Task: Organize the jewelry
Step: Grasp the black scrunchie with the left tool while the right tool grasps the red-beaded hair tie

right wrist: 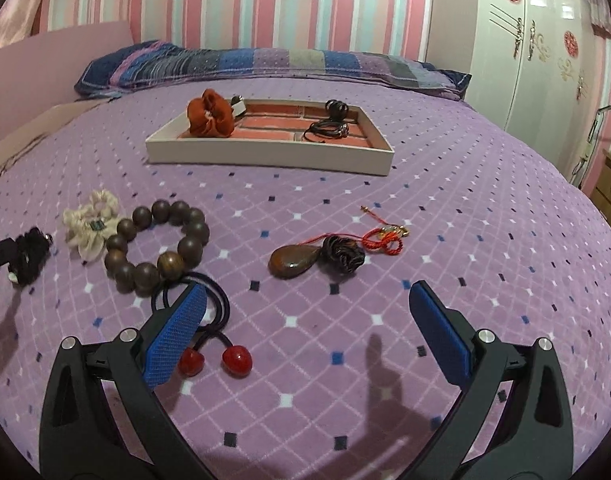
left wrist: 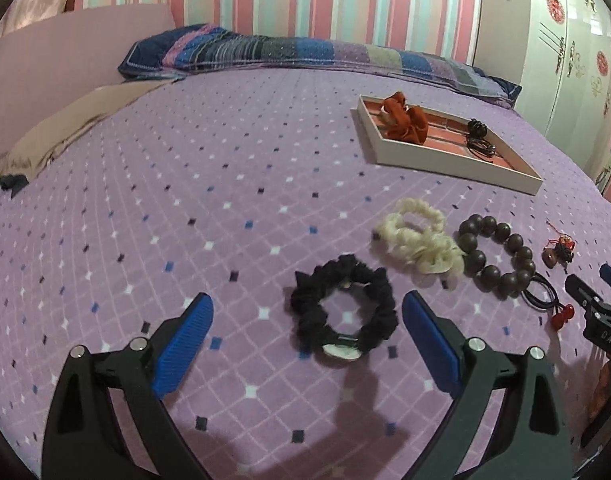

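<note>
On the purple bedspread lie a black scrunchie [left wrist: 344, 312], a cream scrunchie [left wrist: 419, 243], a brown bead bracelet [left wrist: 497, 258], a dark hair tie with red cherries [right wrist: 213, 332] and a brown stone pendant on a red cord [right wrist: 295, 262]. My left gripper [left wrist: 307, 320] is open just above the bed, its jaws either side of the black scrunchie. My right gripper [right wrist: 307, 308] is open and empty, its left finger over the hair tie. A white tray [right wrist: 265, 152] farther back holds a rust scrunchie [right wrist: 209, 114] and black hair ties [right wrist: 331, 126].
A striped folded blanket [right wrist: 265, 66] lies along the far edge of the bed. A pink headboard [left wrist: 65, 52] and beige pillow [left wrist: 65, 128] are at the left. A white wardrobe [right wrist: 537, 48] stands at the right.
</note>
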The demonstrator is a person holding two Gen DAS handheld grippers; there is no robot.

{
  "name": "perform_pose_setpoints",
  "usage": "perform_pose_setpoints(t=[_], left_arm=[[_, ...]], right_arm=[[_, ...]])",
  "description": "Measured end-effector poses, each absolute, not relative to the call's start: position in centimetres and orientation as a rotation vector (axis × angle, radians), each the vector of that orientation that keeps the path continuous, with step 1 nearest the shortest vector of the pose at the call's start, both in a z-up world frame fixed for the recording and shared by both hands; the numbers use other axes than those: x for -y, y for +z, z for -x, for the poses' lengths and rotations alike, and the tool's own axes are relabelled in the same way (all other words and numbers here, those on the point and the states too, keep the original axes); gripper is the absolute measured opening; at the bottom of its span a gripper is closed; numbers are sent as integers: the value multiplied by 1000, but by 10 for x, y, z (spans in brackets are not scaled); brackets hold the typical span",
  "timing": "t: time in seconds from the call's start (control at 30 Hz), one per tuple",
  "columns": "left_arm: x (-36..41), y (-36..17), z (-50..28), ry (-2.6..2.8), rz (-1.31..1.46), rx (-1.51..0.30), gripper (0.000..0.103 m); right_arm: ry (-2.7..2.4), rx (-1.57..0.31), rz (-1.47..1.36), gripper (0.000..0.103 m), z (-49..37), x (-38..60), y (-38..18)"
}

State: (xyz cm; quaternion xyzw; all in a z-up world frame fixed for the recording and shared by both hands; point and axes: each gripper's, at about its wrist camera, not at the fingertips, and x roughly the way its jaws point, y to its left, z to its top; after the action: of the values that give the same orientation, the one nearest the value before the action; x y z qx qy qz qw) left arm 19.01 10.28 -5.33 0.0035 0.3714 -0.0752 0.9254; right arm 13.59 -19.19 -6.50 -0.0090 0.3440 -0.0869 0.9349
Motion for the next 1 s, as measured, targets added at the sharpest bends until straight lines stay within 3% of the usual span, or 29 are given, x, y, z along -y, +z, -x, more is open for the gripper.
perform_pose_setpoints(t=[0.33, 0.43, 1.0], left_arm=[[-111, -67, -200, -161, 8, -783, 93], [-112, -71, -202, -176, 20, -790, 92], [-111, -75, -209, -185, 14, -800, 51]], right_arm=[[-170, -774, 37, 98, -148, 187, -79], [-152, -786, 34, 93, -150, 187, -82], [8, -794, 16, 31, -151, 174, -85]])
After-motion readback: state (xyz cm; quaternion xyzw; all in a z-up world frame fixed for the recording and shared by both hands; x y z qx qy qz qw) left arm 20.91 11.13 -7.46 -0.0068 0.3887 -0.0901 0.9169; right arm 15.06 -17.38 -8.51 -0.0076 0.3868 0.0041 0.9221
